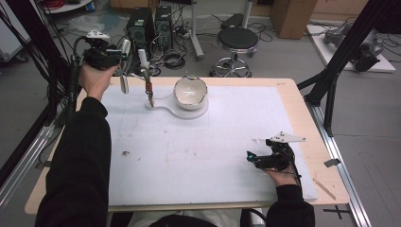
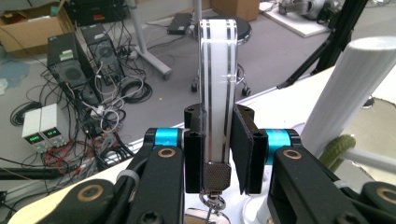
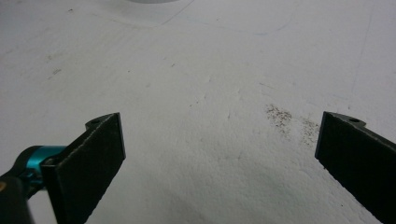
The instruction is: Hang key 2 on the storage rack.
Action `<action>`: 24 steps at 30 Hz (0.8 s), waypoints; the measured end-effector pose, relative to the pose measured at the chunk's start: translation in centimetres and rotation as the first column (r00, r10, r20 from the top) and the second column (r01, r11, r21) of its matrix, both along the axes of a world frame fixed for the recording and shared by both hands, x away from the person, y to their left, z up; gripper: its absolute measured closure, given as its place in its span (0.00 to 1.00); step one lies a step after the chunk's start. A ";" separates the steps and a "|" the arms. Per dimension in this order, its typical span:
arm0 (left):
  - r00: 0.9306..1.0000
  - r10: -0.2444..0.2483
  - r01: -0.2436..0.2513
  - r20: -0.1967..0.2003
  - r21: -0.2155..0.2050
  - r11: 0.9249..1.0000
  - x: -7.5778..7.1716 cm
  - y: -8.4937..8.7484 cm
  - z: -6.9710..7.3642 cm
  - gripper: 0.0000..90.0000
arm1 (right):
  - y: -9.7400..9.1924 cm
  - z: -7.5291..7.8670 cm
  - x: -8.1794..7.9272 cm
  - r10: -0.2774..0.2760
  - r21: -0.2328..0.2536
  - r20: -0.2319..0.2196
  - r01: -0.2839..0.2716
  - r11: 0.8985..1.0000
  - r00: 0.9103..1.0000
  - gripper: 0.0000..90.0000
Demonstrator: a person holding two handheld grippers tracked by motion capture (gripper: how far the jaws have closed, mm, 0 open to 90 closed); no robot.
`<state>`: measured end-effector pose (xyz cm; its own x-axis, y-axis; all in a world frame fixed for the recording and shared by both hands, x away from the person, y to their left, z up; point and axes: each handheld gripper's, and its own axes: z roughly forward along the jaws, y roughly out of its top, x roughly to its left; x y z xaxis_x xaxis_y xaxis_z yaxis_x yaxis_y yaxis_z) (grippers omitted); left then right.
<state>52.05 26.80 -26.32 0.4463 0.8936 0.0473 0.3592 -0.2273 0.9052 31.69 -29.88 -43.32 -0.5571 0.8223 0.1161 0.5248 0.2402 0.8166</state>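
Note:
My left gripper (image 1: 120, 59) is held up over the table's far left corner, shut on a flat white strip with black stripes (image 2: 216, 70). The strip stands between the pads, and a knurled metal end with a small clasp (image 2: 215, 179) hangs below them. In the high view the white strip (image 1: 125, 78) hangs beside a white post (image 1: 142, 57). That white post (image 2: 348, 93) rises just right of the jaws. My right gripper (image 1: 249, 157) rests low at the front right, open, with bare white mat (image 3: 210, 140) between its jaws (image 3: 219, 154).
A white bowl (image 1: 190, 93) sits on a flat white base (image 1: 187, 113) next to the post, with a green and brown piece (image 1: 149, 87) hanging from it. A stool (image 1: 238, 40), computer towers (image 1: 140, 26) and cables lie beyond the far edge.

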 end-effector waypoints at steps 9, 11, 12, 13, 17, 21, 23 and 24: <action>1.000 -0.013 0.013 0.008 -0.032 0.999 0.0 -1.3 0.0 0.84 | -0.2 0.0 0.0 -0.008 0.013 0.005 0.008 1.000 1.000 0.01; 1.000 -0.025 0.025 0.014 -0.026 0.999 -0.2 -1.6 0.2 0.84 | -0.2 0.0 0.0 -0.008 0.013 0.006 0.008 1.000 1.000 0.01; 1.000 -0.025 0.026 0.015 -0.022 0.999 -0.3 -1.7 0.3 0.84 | -0.2 0.0 0.0 -0.006 0.014 0.005 0.006 1.000 1.000 0.01; 1.000 -0.027 0.027 0.010 -0.015 1.000 -0.3 -1.7 0.3 0.84 | -0.2 0.0 0.0 -0.006 0.015 0.005 0.006 1.000 1.000 0.01; 0.999 -0.031 0.030 -0.008 -0.032 0.999 -0.5 -1.5 0.4 0.84 | -0.2 0.1 -0.1 -0.006 0.018 0.008 0.005 1.000 1.000 0.01; 0.999 -0.039 0.039 -0.006 -0.032 0.999 -0.7 -1.7 0.4 0.84 | -0.2 0.0 -0.1 -0.006 0.017 0.007 0.006 1.000 1.000 0.01; 0.999 -0.046 0.045 -0.009 -0.040 0.998 -0.7 -1.8 0.3 0.84 | -0.2 0.0 -0.1 -0.004 0.015 0.006 0.004 1.000 1.000 0.01; 0.999 -0.047 0.046 -0.014 -0.048 0.998 -0.6 -1.9 0.2 0.84 | -0.1 0.0 -0.1 -0.005 0.015 0.005 0.005 1.000 1.000 0.01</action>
